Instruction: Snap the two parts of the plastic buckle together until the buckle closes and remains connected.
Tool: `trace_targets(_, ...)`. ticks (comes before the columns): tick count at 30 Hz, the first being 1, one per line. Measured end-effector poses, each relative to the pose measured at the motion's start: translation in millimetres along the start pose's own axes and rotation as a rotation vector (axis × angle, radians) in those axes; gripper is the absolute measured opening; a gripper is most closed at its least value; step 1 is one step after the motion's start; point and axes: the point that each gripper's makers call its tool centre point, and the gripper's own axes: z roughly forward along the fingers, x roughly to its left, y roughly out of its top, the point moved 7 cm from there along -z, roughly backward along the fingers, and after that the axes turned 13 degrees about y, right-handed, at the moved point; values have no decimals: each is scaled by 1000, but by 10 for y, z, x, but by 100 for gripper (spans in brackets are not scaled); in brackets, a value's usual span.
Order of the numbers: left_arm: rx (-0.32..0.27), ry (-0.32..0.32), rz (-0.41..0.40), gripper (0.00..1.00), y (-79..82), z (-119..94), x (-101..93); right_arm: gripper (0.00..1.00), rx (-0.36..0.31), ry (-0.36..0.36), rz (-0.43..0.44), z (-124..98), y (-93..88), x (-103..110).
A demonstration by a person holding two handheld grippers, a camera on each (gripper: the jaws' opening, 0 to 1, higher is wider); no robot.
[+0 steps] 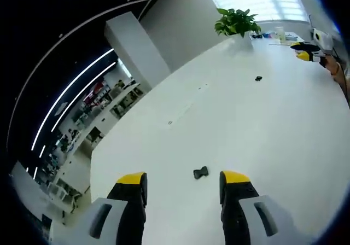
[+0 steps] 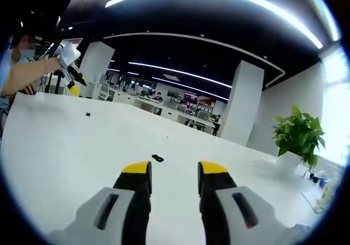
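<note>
Both tools hang spread and empty over the white tabletop [image 1: 229,119], each lined up on its own buckle half, apparently for separate pickups. The left tool [image 1: 183,180] has a black buckle piece [image 1: 200,173] between its tips, toward 12 o'clock; the other piece [image 1: 258,78] lies well apart at 1 o'clock. The right tool [image 2: 174,170] faces a small dark piece [image 2: 157,158] (too tiny to tell prongs from socket); a potted plant [image 2: 298,133] stands at 3 o'clock

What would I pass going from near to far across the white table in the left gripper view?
The left gripper with its open jaws → a black buckle part just ahead of them → a second small black piece much farther along the table → the potted plant at the far end.
</note>
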Motion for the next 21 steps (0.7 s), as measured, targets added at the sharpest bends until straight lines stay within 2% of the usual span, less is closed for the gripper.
trace_targets(7,26,-64,39,53,16,136,8,34,6,11,0,24,-7,12)
trace_targets(12,65,-89,76,52,2,256,10,34,10,12,-1,35,-11,12)
trace_targets(16,87,-107,80,52,4,315,17,34,-10,23,-3,42,13,25)
trace_targets(21,117,-141,125,52,-28,373,-6,34,4,24,0,44,-9,24)
